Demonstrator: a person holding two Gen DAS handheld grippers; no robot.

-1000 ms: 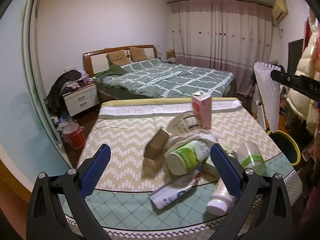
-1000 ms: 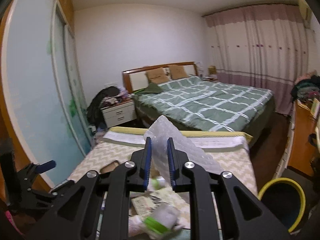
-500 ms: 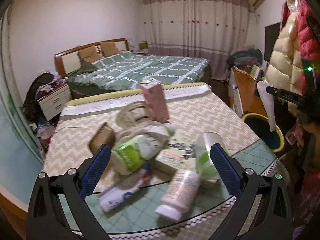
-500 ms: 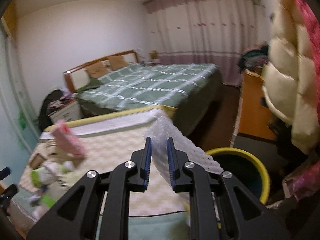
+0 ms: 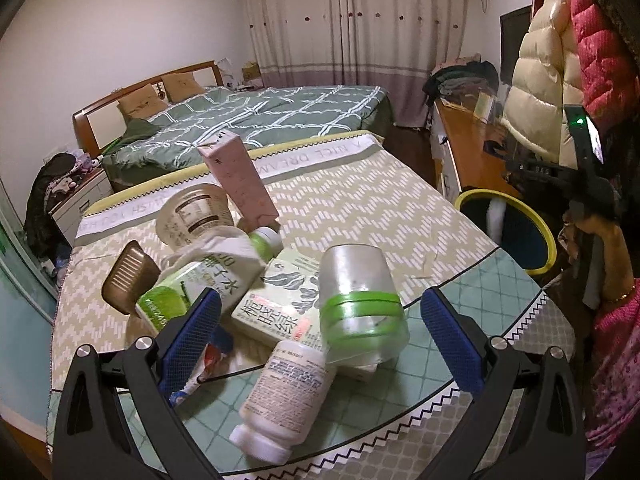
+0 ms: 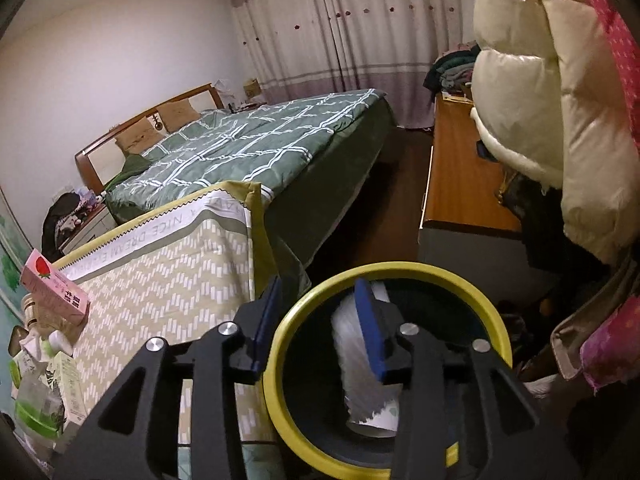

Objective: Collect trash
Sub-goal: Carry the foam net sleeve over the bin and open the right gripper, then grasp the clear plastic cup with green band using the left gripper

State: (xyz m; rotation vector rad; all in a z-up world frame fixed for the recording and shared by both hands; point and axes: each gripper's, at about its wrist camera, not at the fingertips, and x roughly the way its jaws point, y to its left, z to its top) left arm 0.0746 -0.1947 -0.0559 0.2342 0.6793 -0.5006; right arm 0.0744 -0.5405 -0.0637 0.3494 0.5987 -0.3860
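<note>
A pile of trash lies on the table: a clear plastic jar with a green band, a white pill bottle, a green tea box, a green-and-white carton, a pink carton and a round cup lid. My left gripper is open just above the jar and pill bottle. My right gripper is open over the yellow-rimmed bin. A white bubble-wrap piece lies inside the bin, loose from the blue pads. The bin also shows right of the table.
The table has a zigzag cloth and a green mat at its near edge. A bed stands behind it. A wooden desk and hanging puffy coats crowd the right side beside the bin. A brown ridged box lies left of the pile.
My right gripper swung right from above the table to over the bin and opened, dropping the bubble wrap in. My left gripper moved closer to the trash pile.
</note>
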